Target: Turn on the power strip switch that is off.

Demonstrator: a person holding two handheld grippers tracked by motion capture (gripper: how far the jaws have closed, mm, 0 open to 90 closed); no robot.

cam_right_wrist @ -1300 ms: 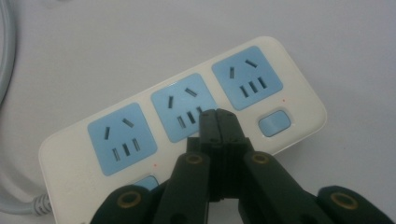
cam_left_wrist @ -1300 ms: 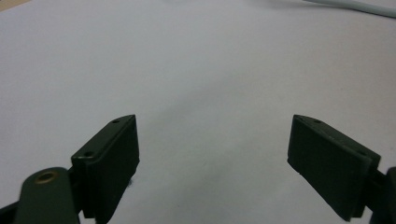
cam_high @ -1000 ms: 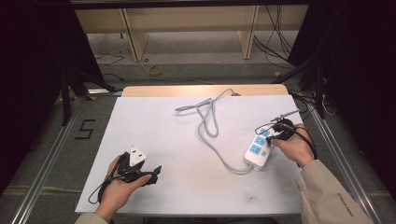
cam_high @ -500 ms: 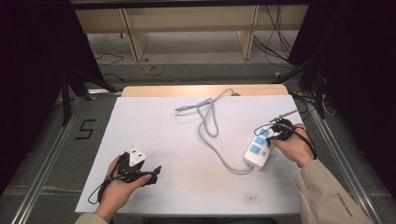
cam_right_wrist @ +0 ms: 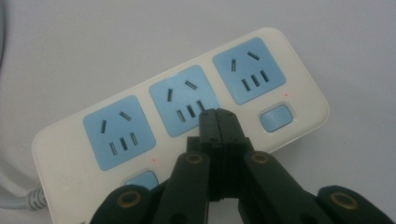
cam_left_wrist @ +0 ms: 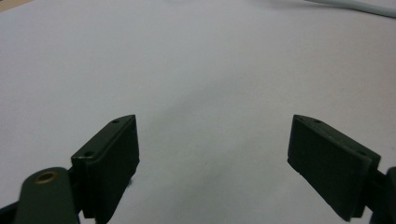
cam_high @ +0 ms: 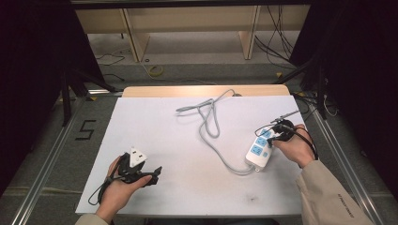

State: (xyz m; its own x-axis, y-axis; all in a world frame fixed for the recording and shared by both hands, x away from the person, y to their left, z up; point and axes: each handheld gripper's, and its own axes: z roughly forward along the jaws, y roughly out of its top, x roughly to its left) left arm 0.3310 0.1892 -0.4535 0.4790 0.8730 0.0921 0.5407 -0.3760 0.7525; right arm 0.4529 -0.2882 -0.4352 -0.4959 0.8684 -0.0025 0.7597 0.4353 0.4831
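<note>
**White tabletop, power strip at the right edge**

White covers the tabletop (cam_high: 187, 140), with a strip of bare wood along its far edge. From the high view I see a grey cable (cam_high: 209, 122) looping from near the middle of the far edge down toward the right side, where it enters the near end of a white power strip (cam_high: 259, 149). That strip lies close to the right edge, about halfway along it, angled with its far end toward that edge.

My right hand-held gripper (cam_right_wrist: 217, 116) sits over the strip, jaws pressed together with nothing between them; in the right gripper view their tips cover the lower edge of the middle of three blue sockets (cam_right_wrist: 184, 100), beside a small blue switch (cam_right_wrist: 274, 117). I cannot tell whether the tips touch the strip.

My left hand-held gripper (cam_left_wrist: 215, 154) is near the front left corner, jaws spread wide over bare white surface, well apart from the strip. A white block (cam_high: 136, 157) rides on top of it in the high view.
</note>
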